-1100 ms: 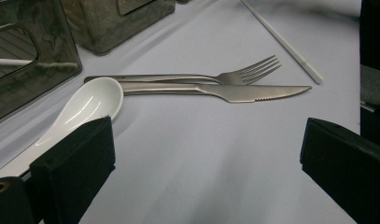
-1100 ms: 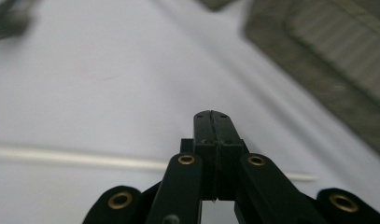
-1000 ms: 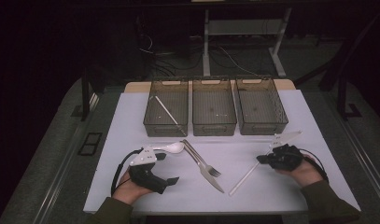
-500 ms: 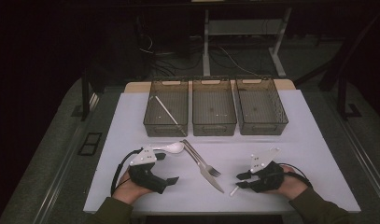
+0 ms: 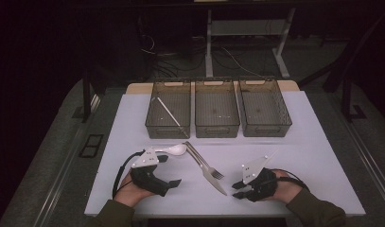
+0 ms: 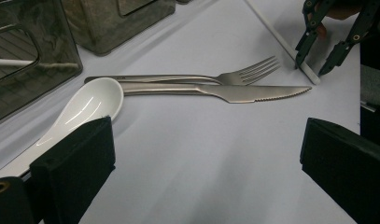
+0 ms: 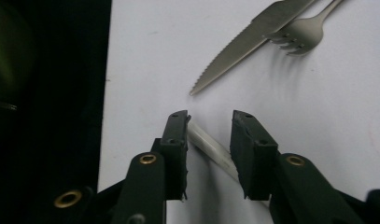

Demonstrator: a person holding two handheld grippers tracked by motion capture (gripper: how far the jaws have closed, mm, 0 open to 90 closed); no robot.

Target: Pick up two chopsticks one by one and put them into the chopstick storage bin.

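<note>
Because it is so thin and long, the white chopstick [image 7: 211, 147] between the jaws of the right gripper [image 7: 210, 122] looks light, stiff and probably smooth, so I judge that it can roll or pivot out of a pinch taken at its very tip. A hold a little way up from the end, with the pads square across the rod, should carry it better. In the right gripper view it lies on the white table cover [image 7: 145, 56] at the lower middle of the frame, running diagonally down to the right between the two black jaws. These have just been opening and now stand partly apart around it, the left one touching or nearly touching its end and the right one clear, so nothing is clamped. In the left gripper view the same chopstick [image 6: 281, 42] slants across the upper right, a plain round stick of even thickness with the right gripper [image 6: 313, 67] at its lower end. The left gripper [image 5: 173, 182] rests at the lower left of the high view, jaws wide apart and empty. A steel knife [image 7: 243, 46] and fork [image 7: 299, 32] lie just above.
</note>
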